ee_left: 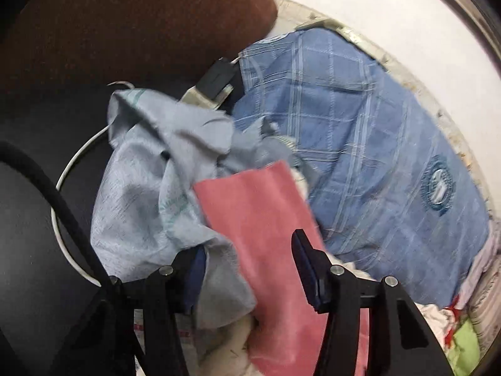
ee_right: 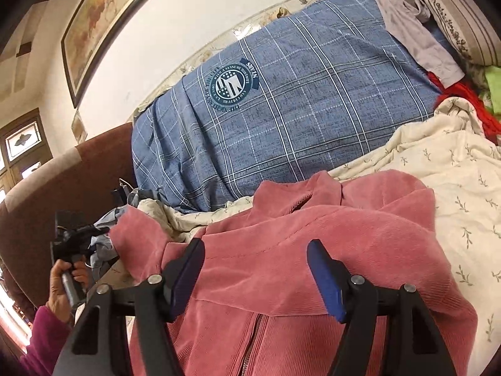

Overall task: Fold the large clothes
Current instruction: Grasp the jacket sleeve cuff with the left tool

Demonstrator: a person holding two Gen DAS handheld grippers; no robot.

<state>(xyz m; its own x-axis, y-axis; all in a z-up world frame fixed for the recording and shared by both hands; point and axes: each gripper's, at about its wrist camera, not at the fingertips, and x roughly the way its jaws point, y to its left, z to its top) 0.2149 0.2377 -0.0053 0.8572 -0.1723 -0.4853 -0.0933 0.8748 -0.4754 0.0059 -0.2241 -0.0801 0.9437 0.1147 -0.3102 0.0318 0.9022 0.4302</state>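
the pink jacket [ee_right: 313, 250] lies spread on the bed, zipper side up, collar toward the blue plaid pillow [ee_right: 281, 109] and its sleeve stretched out to the left over the cream floral quilt [ee_right: 454, 172]. laid flat like this, it looks ready for its first fold, sleeve inward.

the right gripper [ee_right: 255, 279] hovers over the chest just below the collar, jaws wide apart, holding nothing; probably placed there to pin or pinch the shoulder while the other side works. the left gripper [ee_left: 249, 269] is open too, its jaws standing either side of the pink sleeve [ee_left: 260, 219], which passes between them without being pinched. the left finger [ee_left: 195, 269] is partly buried under a crumpled pale blue cloth [ee_left: 150, 163], so a close here might catch that cloth as well.

room is tight on the left: the pale blue cloth crowds the sleeve end, with a white cable [ee_left: 67, 169] and a brown headboard [ee_left: 125, 25] behind. the plaid pillow blocks the collar side, touching or nearly touching it. the quilt to the right of the jacket is the open ground; clothes piled in the far corner sit well apart.
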